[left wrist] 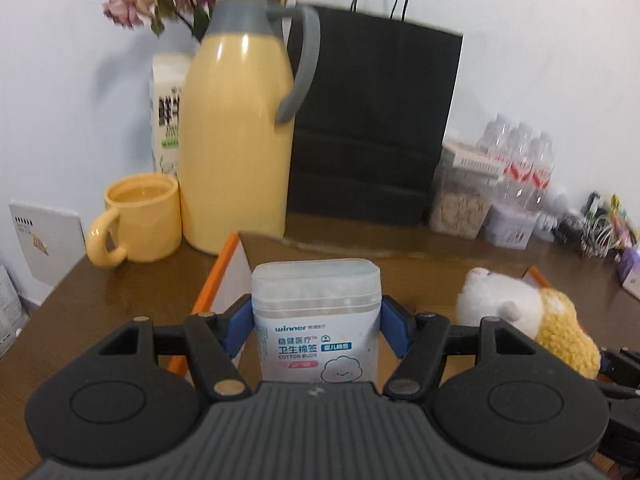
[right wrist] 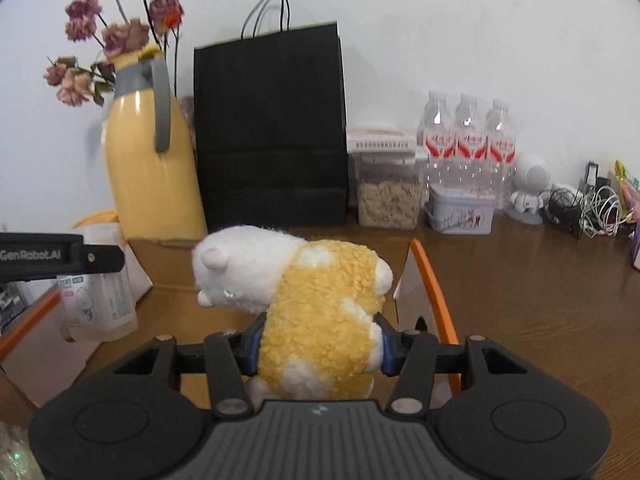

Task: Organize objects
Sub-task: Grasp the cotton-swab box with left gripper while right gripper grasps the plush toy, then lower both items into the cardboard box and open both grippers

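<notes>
1. Cardboard box, orange-edged and open-topped, on brown table; probably the drop spot.
2. Yellow-and-white plush toy pinched in right gripper, hanging over the box.
3. Clear tub of cotton buds clamped upright in left gripper, above the box's left side.
4. Carrying step, by the look of it; next, lowering both inside and letting go.
5. Box floor mostly hidden; far clutter blurred.

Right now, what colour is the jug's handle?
Grey, on a yellow jug; the handle shows best in the left wrist view.
</notes>
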A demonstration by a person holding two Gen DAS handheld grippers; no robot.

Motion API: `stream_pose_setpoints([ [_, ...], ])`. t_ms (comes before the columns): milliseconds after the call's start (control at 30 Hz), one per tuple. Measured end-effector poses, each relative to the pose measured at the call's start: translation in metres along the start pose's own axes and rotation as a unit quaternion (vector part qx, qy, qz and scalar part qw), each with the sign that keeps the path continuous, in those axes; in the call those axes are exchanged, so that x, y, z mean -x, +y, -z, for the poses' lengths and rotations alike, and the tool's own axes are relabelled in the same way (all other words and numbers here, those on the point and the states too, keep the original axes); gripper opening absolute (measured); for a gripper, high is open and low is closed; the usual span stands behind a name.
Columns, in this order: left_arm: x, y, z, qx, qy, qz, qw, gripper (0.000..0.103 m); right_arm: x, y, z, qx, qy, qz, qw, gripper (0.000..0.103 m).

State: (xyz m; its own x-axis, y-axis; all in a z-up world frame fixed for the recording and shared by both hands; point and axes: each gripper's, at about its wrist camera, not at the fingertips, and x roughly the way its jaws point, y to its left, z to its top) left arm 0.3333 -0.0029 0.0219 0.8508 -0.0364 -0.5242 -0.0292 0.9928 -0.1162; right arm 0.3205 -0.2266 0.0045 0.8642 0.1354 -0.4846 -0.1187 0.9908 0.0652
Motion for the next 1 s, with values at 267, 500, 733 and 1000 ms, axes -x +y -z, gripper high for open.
stream_pose_setpoints([
  [267, 0.007, -0.003, 0.006, -0.004, -0.027, -0.004, 0.9996, 0.103, -0.001, -0.005, 0.004, -0.006, 0.006, 0.004, 1.0, 0.066],
  [500, 0.014, -0.005, 0.006, -0.002, -0.047, -0.008, 0.9989, 0.103, 0.007, -0.008, 0.002, -0.012, -0.01, 0.0, 1.0, 0.103],
  [733, 0.025, -0.006, 0.003, -0.001, -0.057, -0.003, 0.9984, 0.103, 0.014, -0.007, -0.001, -0.009, -0.017, -0.007, 1.0, 0.103],
  [1000, 0.061, -0.013, 0.001, -0.009, -0.092, 0.009, 0.9957, 0.103, 0.045, -0.006, -0.008, -0.005, -0.056, -0.012, 0.998, 0.103],
])
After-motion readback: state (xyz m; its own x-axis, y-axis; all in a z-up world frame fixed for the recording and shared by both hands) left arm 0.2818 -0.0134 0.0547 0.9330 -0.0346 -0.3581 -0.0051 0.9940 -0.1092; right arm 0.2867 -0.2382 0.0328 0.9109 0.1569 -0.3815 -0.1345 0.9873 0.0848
